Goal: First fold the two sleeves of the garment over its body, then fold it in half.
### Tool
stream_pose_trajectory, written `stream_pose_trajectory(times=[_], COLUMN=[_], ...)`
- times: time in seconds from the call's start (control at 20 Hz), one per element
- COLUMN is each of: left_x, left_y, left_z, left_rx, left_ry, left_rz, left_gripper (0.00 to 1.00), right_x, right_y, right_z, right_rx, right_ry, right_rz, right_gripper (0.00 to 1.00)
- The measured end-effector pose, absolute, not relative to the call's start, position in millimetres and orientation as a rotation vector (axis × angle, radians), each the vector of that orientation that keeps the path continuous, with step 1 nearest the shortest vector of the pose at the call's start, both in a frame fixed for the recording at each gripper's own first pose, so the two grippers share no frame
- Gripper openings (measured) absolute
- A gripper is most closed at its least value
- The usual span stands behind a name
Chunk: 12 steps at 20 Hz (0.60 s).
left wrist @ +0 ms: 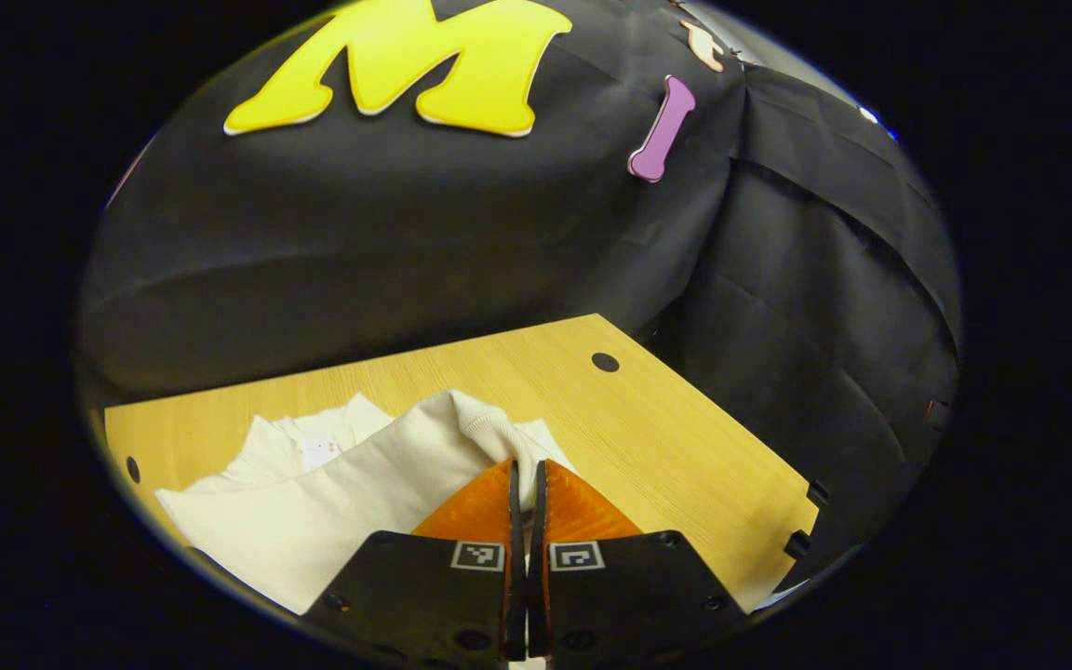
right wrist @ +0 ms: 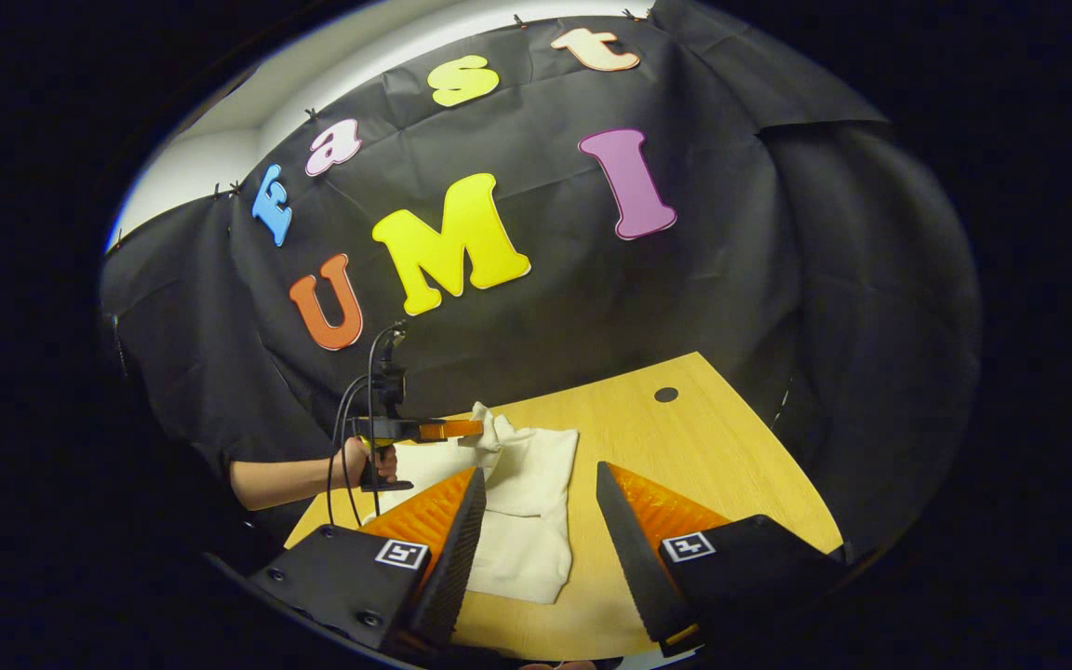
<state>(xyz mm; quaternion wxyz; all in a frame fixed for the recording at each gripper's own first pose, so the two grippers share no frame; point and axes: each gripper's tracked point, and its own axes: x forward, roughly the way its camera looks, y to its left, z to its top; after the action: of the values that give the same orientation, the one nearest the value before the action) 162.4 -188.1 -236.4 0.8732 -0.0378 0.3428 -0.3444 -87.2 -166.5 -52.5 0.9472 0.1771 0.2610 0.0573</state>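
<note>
Left gripper fingers pinch a cuffed sleeve of the cream cloth garment on the pale wooden bench. Right gripper hovers above, fingers spread.

Soft matt cloth garment on smooth wood-grain table

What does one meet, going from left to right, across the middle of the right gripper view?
Forearm → hand → left claw, pinching the sleeve → garment → bare table with its hole.
</note>
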Motion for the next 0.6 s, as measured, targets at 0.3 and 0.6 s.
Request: stream_pose_trajectory(times=[0.3, 0.6], left_x=[157, 156], left_y=[-206, -178], left_z=[-269, -268], left_rx=[-0.064, -0.008], left_ry=[0.772, 0.739], left_rz=[-0.738, -0.646], left_gripper=[0.12, 0.65], right_x=[-90, -79], right_y=[-170, -155], right_z=[-52, -55], right_rx=[0.329, 0.33], right_ry=[0.548, 0.546], right_rz=[0.094, 0.134], right_gripper=[0.76, 0.76])
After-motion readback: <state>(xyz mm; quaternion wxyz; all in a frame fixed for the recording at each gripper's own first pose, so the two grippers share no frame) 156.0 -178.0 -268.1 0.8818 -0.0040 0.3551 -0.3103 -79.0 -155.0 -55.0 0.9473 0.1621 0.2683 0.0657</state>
